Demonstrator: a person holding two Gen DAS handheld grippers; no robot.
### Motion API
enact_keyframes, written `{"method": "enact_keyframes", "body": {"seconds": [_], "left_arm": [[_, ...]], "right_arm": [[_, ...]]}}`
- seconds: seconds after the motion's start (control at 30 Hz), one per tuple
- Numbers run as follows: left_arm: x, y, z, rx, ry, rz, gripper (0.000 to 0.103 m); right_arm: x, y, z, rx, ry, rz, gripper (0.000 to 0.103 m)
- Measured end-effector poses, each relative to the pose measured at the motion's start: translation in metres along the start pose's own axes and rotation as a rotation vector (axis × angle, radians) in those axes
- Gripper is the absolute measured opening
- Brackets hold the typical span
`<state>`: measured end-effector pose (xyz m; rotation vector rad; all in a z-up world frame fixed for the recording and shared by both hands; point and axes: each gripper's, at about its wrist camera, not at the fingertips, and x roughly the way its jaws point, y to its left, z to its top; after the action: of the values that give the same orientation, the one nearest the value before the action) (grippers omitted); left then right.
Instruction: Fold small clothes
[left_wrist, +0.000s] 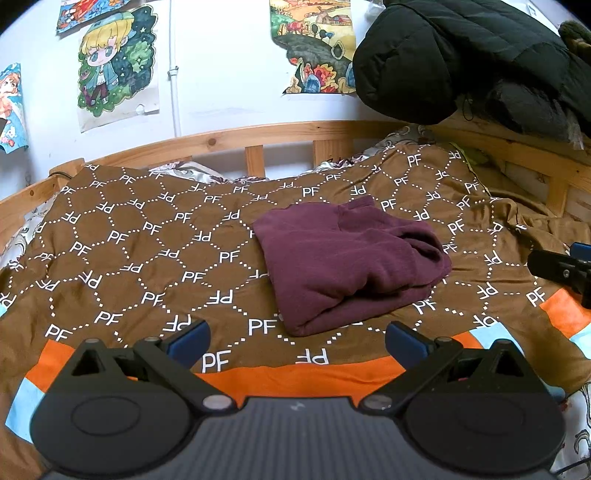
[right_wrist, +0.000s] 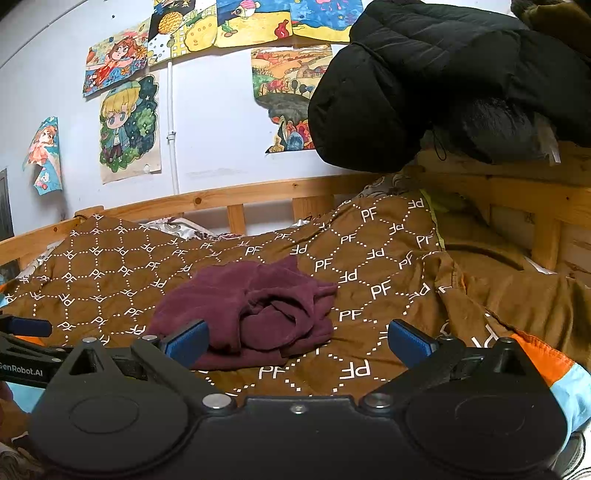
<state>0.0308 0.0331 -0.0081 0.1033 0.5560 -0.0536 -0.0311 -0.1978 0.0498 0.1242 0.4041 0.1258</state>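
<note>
Both grippers hover over the bed with fingers spread apart and empty, and the maroon garment (left_wrist: 347, 258) lies folded in a bundle on the brown PF-patterned quilt (left_wrist: 147, 240) just ahead of them. It sits ahead and slightly right of the left gripper (left_wrist: 297, 341), ahead and left of the right gripper (right_wrist: 297, 339). Its loose, rumpled end faces the right gripper, which looks nearer.
</note>
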Motion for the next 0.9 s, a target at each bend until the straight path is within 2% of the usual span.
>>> {"method": "enact_keyframes", "body": {"seconds": [0.6, 0.73, 0.9], "left_arm": [[0.0009, -0.0012, 0.0006, 0.003, 0.009, -0.003, 0.103], [0.0049, -0.0011, 0.0018, -0.004, 0.043, 0.023, 0.103], [0.0046, -0.0007, 0.0009, -0.002, 0.041, 0.072, 0.103]], "right_arm": [[-0.0005, 0.0007, -0.0002, 0.001, -0.001, 0.001, 0.102], [-0.0004, 0.0007, 0.0, -0.001, -0.001, 0.001, 0.102], [-0.0002, -0.0001, -0.0008, 0.0, 0.0, -0.001, 0.102]]}}
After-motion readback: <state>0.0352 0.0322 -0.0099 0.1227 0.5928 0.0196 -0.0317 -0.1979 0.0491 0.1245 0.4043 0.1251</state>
